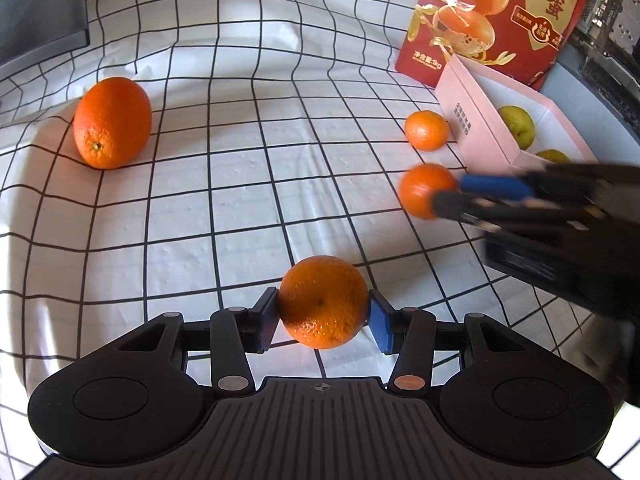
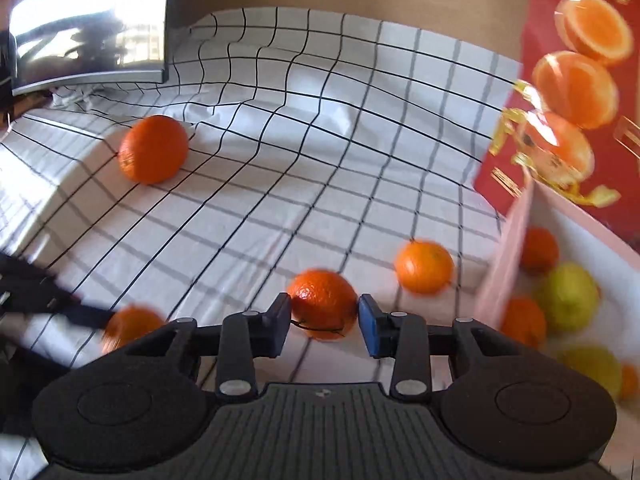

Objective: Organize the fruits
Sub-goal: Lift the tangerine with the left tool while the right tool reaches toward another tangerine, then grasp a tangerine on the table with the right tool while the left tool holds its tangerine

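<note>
My left gripper (image 1: 323, 314) is shut on an orange (image 1: 323, 292), with a blue pad pressing each side of it just above the checked cloth (image 1: 240, 208). My right gripper (image 2: 324, 318) is shut on a smaller tangerine (image 2: 322, 294); the left wrist view shows that gripper (image 1: 446, 194) reaching in from the right with the tangerine (image 1: 420, 192) at its tips. A large orange (image 1: 114, 122) lies far left. Another tangerine (image 1: 426, 130) rests beside the pink box (image 1: 472, 120).
The pink box (image 2: 504, 256) at the right holds green pears (image 2: 568, 300) and several tangerines. A red carton (image 1: 500, 20) stands behind it. A dark monitor (image 2: 88, 28) stands at the back left. The cloth is wrinkled toward the back.
</note>
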The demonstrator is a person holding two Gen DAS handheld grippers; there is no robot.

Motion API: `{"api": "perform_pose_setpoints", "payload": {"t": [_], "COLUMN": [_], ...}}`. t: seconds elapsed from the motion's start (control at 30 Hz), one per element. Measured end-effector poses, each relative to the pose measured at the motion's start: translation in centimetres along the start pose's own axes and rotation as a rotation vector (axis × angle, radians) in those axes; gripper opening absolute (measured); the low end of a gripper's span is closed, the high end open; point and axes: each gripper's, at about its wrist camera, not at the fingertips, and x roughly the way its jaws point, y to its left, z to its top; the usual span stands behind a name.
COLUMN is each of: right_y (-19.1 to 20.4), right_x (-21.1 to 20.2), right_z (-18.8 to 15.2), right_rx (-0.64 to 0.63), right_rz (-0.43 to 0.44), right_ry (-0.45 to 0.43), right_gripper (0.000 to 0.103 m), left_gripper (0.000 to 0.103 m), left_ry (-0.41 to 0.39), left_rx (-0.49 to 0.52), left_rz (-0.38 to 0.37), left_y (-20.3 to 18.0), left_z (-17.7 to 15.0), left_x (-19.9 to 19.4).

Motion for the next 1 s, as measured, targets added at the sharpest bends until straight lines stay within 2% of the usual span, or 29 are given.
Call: {"api": "perform_pose_setpoints", "payload": {"t": [0.03,0.07,0.2,0.33,0.53,0.57,0.6,0.63,0.7,0.87,1.0], "right_y": [-0.2,-0.5,-1.3,-1.5,-0.8,-0.8,-0.7,-0.7,-0.6,-0.4,-0.8], "right_x": [-0.8,-1.5,-2.8,-3.0,-3.3,-3.4,-3.3,-3.3,-3.3,-2.2,-0.7], "right_z": [-0.6,-1.2,-3.1,-4.7,-6.1,-6.1,-6.1,-6.0,-5.5,-3.4,-2.3], "right_rx": [0.014,0.031,0.059,0.103,0.146,0.149,0.150,0.149,0.137,0.113,0.151], "right_rz": [-0.001,-0.002,-0.029,-0.021,-0.016,-0.018,-0.022,-0.032,-0.063,-0.067,-0.006], "right_ry": [0.000,0.000,0.019,0.044,0.021,0.019,0.016,0.010,-0.017,-0.069,-0.073], "right_gripper": [0.023,0.023,0.023,0.023,0.024,0.026,0.032,0.044,0.061,0.063,0.067], "left_gripper": [0.052,0.052,0.052,0.052,0.052,0.052,0.052,0.052,0.052,0.052,0.052], "left_ry": [0.000,0.000,0.001,0.005,0.010,0.010,0.010,0.009,0.007,0.003,0.013], "left_rx": [0.003,0.006,0.013,0.028,0.038,0.036,0.036,0.036,0.034,0.016,0.004], "left_rz": [-0.004,-0.009,-0.036,-0.045,-0.045,-0.047,-0.049,-0.049,-0.051,-0.061,-0.064], "left_y": [-0.1,-0.1,-0.5,-1.2,-1.5,-1.4,-1.4,-1.4,-1.4,-1.1,-1.0], "left_z": [0.0,0.0,0.1,0.1,-0.2,-0.2,-0.2,-0.2,-0.3,-0.4,-0.4], "left_x": [0.0,0.0,0.2,0.4,0.2,0.2,0.2,0.1,0.1,0.0,-0.2]}}
